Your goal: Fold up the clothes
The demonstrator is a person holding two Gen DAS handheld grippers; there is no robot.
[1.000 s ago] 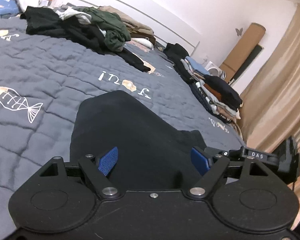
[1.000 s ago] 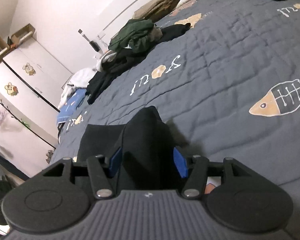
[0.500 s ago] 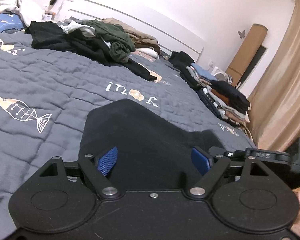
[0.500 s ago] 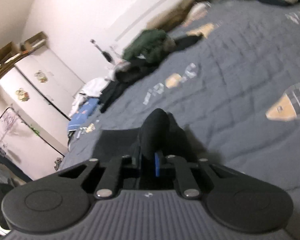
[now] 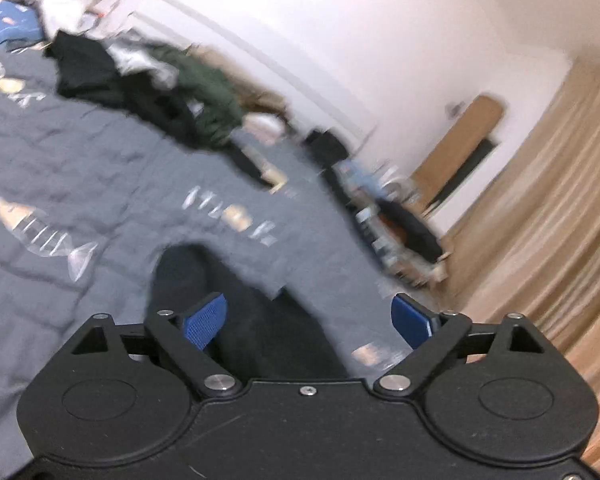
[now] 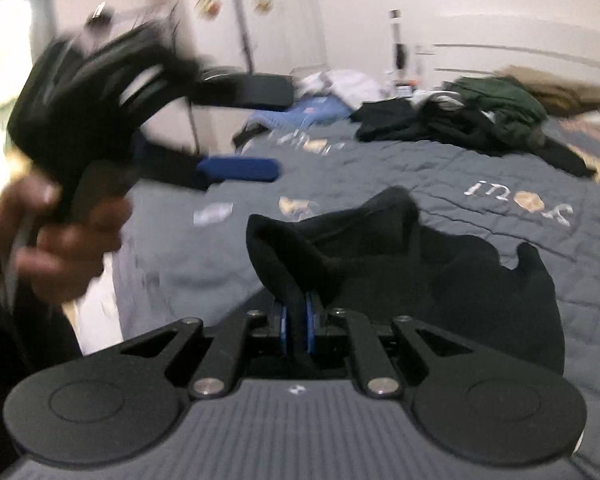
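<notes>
A black garment [image 6: 440,280] lies spread on the grey quilted bed [image 6: 500,168]. My right gripper [image 6: 296,312] is shut on a raised fold of it, and the cloth stands up in a peak between the blue pads. In the left wrist view the same black garment [image 5: 236,300] lies below my left gripper [image 5: 307,312]. Its jaws are opening wide and the pads touch nothing. The right wrist view also shows the left gripper at the upper left, held by a hand [image 6: 60,240], with one blue pad [image 6: 240,169] above the bed.
A heap of unfolded dark and green clothes [image 5: 172,92] lies at the far side of the bed [image 5: 60,152]. A stack of folded clothes [image 5: 400,224] sits near the right edge, by a beige curtain [image 5: 540,240]. White cupboards [image 6: 228,40] stand behind.
The right gripper closed on a fold of the black garment, then rolled and swung sideways with it. The left gripper lifted off the garment, and its jaws spread wider.
</notes>
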